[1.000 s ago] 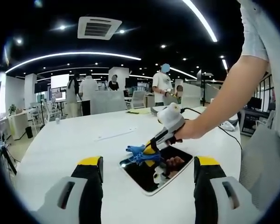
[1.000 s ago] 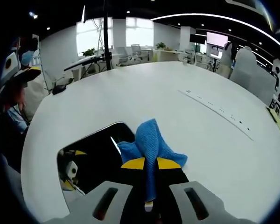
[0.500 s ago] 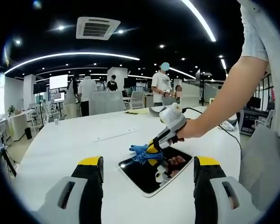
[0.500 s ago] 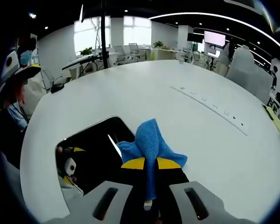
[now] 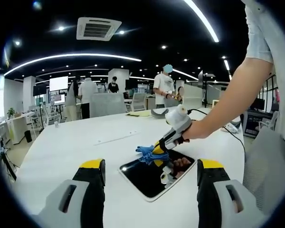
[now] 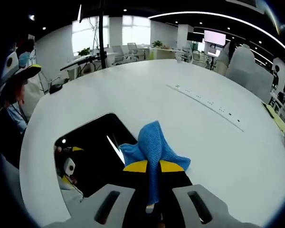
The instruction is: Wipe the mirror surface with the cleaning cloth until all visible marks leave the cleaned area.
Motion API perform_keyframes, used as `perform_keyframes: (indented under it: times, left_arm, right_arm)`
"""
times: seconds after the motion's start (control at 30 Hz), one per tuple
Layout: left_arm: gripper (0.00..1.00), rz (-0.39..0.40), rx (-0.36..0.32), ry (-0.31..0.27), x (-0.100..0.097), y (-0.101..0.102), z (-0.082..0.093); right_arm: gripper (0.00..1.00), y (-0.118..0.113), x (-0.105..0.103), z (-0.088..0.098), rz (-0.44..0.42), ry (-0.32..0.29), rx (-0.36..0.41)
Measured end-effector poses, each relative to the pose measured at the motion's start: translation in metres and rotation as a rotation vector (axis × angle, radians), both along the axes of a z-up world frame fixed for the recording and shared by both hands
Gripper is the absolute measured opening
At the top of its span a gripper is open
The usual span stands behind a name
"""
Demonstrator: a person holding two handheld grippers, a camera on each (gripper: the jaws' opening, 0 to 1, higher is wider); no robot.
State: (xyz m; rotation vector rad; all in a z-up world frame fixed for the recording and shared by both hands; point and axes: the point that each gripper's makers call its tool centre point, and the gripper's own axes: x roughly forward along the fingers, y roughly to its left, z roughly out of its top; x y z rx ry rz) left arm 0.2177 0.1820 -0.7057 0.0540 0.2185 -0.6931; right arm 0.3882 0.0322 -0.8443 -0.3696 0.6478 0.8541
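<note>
The soft, limp blue cleaning cloth (image 6: 153,147) sits bunched and clamped between the right gripper (image 6: 153,176) jaws at the mirror (image 6: 92,154) edge on the white table (image 6: 190,118); the glass looks slick and fragile, so light pressure suits; the left gripper (image 5: 149,173) hangs unclenched, holding nothing.

Grey fingers (image 5: 91,190) (yellow-tipped), white sleeve (image 5: 261,28)

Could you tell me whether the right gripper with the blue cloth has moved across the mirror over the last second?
Yes. In the left gripper view, the right gripper and blue cloth have shifted from the mirror's left corner toward its far edge.
</note>
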Motion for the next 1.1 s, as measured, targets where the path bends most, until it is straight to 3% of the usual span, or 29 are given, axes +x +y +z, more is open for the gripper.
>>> perform_keyframes:
  times: [1.1]
  left_arm:
    - [0.78,-0.011,-0.003,-0.005,0.003,-0.005,0.002]
  right_arm:
    - [0.02,-0.037,0.001,0.000,-0.058,0.002,-0.025]
